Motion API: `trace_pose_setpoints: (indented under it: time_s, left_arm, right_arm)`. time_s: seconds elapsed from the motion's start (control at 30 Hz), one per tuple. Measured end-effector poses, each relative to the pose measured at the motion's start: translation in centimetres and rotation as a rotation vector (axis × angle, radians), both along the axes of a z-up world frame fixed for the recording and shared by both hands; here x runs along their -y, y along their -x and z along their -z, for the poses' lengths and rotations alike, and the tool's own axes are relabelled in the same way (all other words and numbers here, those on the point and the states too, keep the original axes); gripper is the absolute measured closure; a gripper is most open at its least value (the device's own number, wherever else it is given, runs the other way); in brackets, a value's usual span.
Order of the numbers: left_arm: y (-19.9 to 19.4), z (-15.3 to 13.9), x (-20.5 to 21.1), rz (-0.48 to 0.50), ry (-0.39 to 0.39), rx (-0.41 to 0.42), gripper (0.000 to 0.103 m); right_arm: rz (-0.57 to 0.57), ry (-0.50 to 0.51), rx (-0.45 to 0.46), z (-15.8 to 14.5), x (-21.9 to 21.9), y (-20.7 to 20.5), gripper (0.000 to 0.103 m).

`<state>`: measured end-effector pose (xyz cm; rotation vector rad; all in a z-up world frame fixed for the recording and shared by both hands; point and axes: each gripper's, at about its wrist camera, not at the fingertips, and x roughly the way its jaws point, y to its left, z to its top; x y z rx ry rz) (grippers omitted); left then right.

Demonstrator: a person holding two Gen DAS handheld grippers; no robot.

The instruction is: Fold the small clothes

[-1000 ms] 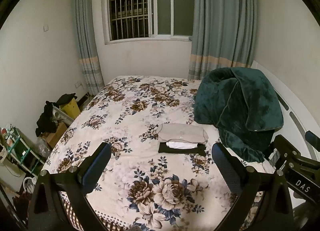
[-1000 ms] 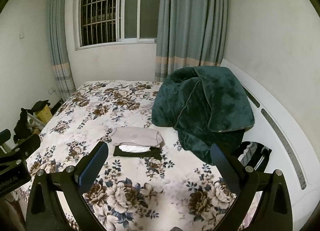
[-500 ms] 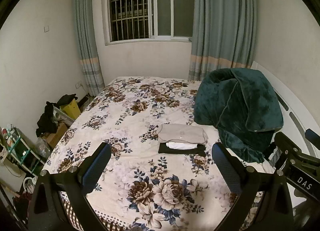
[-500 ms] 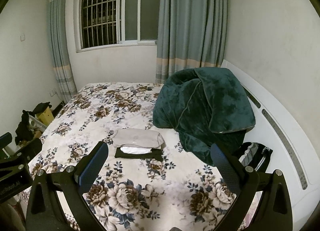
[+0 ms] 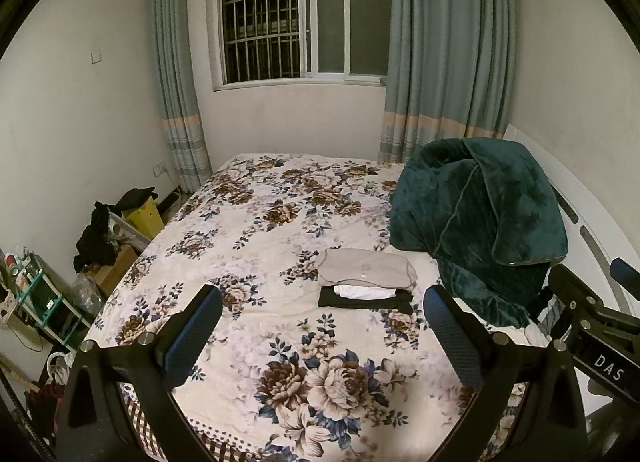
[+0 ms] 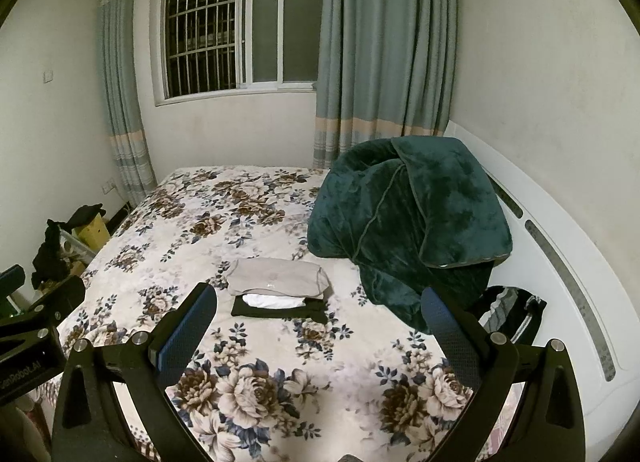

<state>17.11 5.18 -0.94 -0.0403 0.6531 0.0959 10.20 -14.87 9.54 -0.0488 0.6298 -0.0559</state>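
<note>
Left gripper: black frame, blue textured pads, fingers spread wide apart, nothing between them, held above the near end of the bed and touching no cloth. Right gripper: same build, fingers likewise spread wide and empty, also clear of the bedding; its black frame shows at 4 o'clock in the left wrist view. Floor clutter: at 9 o'clock beside the bed, dark garments draped over boxes, one yellow. Bed cover: quilted, cream ground with large brown and blue flowers, lying flat. Stack of folded clothes: on the cover near mid-frame, beyond both grippers; three layers, a smooth beige piece with rounded corners on top, a white piece in the middle, a flat black rectangular piece at the bottom. Green blanket: plush, velvety, piped edges, heaped in a mound at 2 o'clock just beside the stack. Striped dark garment: crumpled at 4 o'clock in the right wrist view, against the white curved headboard.
</note>
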Motion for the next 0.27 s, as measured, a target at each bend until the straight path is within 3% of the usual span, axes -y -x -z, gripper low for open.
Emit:
trace_pose_setpoints:
  time_s: [0.27]
  left_arm:
    - [0.55, -0.38, -0.43, -0.014, -0.009, 0.016, 0.0]
  right_arm:
    - [0.002, 0.0, 0.001, 0.12, -0.04, 0.05, 0.0]
